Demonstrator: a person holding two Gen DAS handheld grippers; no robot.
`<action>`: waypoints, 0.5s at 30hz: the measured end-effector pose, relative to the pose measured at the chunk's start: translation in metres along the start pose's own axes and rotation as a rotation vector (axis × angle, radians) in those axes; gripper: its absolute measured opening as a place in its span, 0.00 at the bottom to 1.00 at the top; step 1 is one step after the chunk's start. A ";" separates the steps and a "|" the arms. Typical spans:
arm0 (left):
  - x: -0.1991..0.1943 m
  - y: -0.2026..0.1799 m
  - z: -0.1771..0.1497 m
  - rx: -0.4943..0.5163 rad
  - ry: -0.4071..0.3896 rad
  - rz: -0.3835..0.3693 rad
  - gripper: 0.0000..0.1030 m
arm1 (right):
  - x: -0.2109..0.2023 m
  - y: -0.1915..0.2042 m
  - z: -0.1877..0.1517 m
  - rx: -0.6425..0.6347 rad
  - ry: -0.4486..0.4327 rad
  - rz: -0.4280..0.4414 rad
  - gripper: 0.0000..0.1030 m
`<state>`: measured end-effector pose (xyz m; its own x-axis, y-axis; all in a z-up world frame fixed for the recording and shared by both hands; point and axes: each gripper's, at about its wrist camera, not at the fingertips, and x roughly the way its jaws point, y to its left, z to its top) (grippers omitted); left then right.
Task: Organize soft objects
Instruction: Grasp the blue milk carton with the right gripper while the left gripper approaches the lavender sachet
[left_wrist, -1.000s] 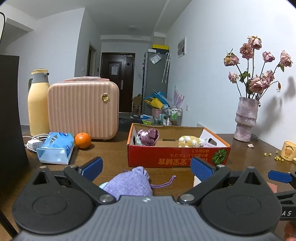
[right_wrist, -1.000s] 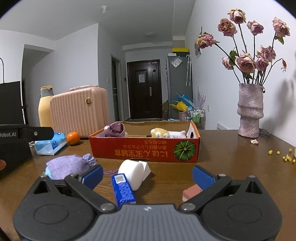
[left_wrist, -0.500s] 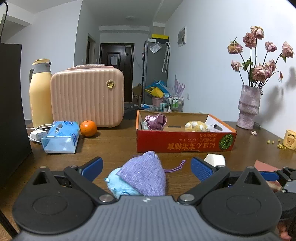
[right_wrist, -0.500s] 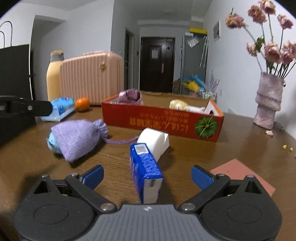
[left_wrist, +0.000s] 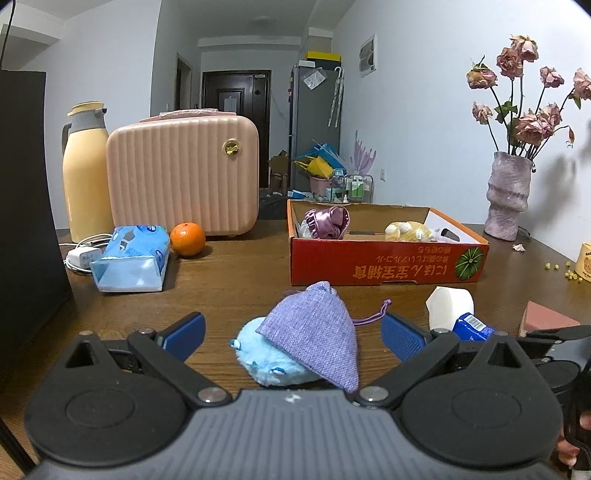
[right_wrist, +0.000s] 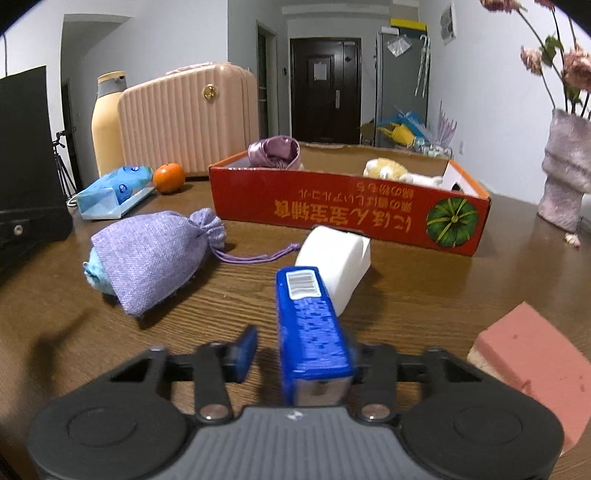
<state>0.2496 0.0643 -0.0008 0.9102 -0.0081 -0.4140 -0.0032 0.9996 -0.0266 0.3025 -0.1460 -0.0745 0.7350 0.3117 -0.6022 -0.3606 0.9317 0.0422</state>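
My right gripper (right_wrist: 299, 354) has the blue pack (right_wrist: 310, 321) between its jaws, which are closing: the right pad sits against its side and the blurred left pad is close by the other. A white foam block (right_wrist: 340, 258) leans behind the pack. My left gripper (left_wrist: 291, 334) stands open, its pads either side of a purple drawstring pouch (left_wrist: 314, 332) that lies over a light blue plush (left_wrist: 262, 358). Behind these is the red cardboard box (left_wrist: 388, 266), holding a satin purple pouch (left_wrist: 328, 221) and a yellow plush (left_wrist: 406, 230).
A pink sponge (right_wrist: 528, 354) lies at the right front. At the back left are a pink case (left_wrist: 181, 173), a yellow flask (left_wrist: 85, 170), a tissue pack (left_wrist: 129, 258) and an orange (left_wrist: 187, 239). A vase (left_wrist: 508, 195) stands far right, a black bag (left_wrist: 26, 221) far left.
My right gripper came forward and down over the blue pack and its jaws swung in from wide open. The left gripper edged closer to the purple pouch, still open.
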 end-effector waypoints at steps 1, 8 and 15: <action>0.000 0.000 0.000 0.002 0.002 -0.002 1.00 | 0.002 -0.001 0.000 0.006 0.009 0.004 0.24; 0.003 -0.002 -0.001 0.007 0.014 0.004 1.00 | -0.003 -0.009 -0.001 0.057 -0.018 0.028 0.22; 0.012 -0.004 -0.004 0.019 0.043 0.016 1.00 | -0.020 -0.016 0.001 0.082 -0.109 0.023 0.22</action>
<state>0.2586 0.0600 -0.0091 0.8916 0.0076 -0.4528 -0.0097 1.0000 -0.0023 0.2944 -0.1672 -0.0626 0.7867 0.3478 -0.5101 -0.3334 0.9347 0.1231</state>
